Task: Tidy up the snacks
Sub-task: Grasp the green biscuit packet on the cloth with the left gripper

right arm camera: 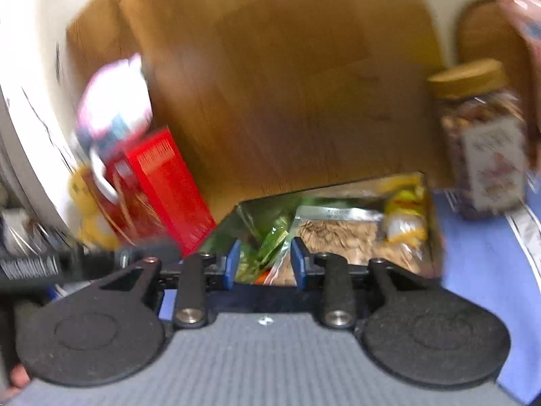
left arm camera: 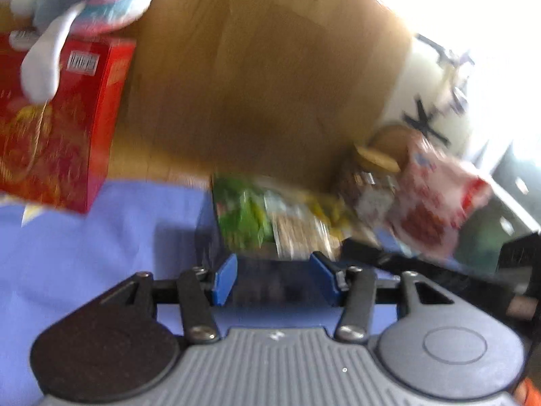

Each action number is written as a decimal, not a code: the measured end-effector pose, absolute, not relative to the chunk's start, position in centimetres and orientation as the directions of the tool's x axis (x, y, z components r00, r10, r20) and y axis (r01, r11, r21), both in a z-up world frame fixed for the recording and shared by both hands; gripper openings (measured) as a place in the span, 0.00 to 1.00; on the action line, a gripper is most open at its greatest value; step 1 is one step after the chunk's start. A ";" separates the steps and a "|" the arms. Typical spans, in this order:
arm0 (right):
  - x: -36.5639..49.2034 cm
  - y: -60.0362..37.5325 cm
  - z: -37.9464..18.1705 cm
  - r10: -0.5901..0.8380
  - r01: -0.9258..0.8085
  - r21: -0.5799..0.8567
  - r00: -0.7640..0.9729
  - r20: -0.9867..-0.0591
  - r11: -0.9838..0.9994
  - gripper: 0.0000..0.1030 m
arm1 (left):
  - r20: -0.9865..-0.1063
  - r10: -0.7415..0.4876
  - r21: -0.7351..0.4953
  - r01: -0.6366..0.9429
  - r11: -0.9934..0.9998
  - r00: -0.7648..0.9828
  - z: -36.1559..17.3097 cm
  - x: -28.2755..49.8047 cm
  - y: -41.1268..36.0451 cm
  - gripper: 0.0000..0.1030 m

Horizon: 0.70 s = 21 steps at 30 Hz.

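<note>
both the left gripper (left arm camera: 274, 279) and right gripper (right arm camera: 265, 258) hung with blue pads spread and empty over the dark open box of snack packets (right arm camera: 338, 233) on the blue cloth, so the next pick probably called for steadying first and closing squarely on one packet

Wooden panel (right arm camera: 270, 67) behind — white wall (left arm camera: 432, 77), glare upper right.
</note>
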State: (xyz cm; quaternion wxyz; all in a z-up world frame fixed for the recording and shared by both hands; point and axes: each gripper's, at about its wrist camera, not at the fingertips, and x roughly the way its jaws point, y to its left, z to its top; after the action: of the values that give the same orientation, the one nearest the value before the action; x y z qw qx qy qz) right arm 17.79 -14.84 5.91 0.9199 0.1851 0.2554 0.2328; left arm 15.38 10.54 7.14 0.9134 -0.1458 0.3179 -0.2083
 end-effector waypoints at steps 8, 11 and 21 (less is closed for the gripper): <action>5.6 -19.7 1.6 0.718 -0.330 0.676 0.545 -0.434 0.659 0.41 | -0.648 -0.610 -0.524 0.315 0.791 0.456 2.0 8.8 11.4 0.48; 2.3 -19.5 0.5 0.735 -0.347 0.671 0.498 -0.460 0.655 0.41 | -0.657 -0.607 -0.534 0.292 0.794 0.447 0.8 7.1 11.8 0.50; -0.6 -12.9 0.6 0.675 -0.545 0.407 0.507 -0.536 0.733 0.44 | -0.620 -0.678 -0.587 0.341 0.734 0.395 0.6 5.0 8.4 0.24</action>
State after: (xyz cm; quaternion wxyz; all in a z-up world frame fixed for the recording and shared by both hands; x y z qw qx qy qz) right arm -0.60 -12.85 0.57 0.8632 0.0928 0.3486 0.3533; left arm 5.02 8.40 0.60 0.8140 -0.1865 0.4524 -0.3130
